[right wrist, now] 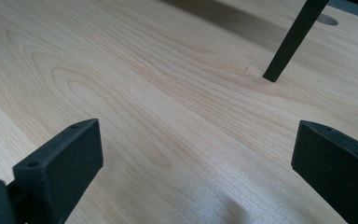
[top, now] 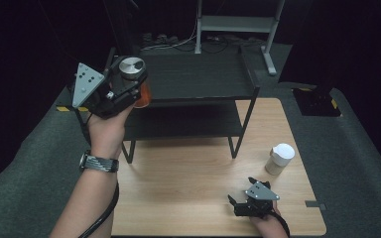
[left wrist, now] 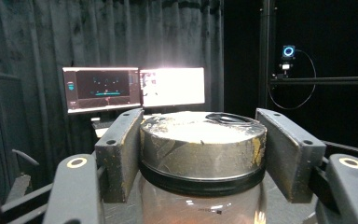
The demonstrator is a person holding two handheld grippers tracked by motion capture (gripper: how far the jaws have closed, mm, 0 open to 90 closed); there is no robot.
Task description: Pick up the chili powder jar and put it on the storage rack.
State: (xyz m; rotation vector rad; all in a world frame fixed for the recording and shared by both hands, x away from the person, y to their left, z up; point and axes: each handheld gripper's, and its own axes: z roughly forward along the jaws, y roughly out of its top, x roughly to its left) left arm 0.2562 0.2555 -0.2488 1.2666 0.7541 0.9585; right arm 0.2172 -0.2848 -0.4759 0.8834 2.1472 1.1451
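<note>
The left gripper is raised above the left end of the black two-tier shelf, held in the person's left hand, with a watch on that wrist. Its jaws are closed against a jar with a silver metal lid; an amber-orange body shows below the lid in the high view. In the left gripper view the lid sits squarely between the two black jaws, each jaw pressed against the lid's side, and the clear glass body shows beneath a dark band under the lid. The lid surface is scuffed and worn. Behind the jar, that view shows two monitors against a dark curtain, the right screen glaring white. The right gripper rests low over the near right part of the wooden table, held in the right hand at the table's front edge. Its jaws stand wide apart with nothing between them; the right gripper view shows bare wood grain between the jaws and one black shelf leg standing on the table ahead. A cream container with a white lid stands upright on the table's right side, apart from the right gripper and beyond it. The shelf stands on the far half of the table, both tiers bare where visible.
</note>
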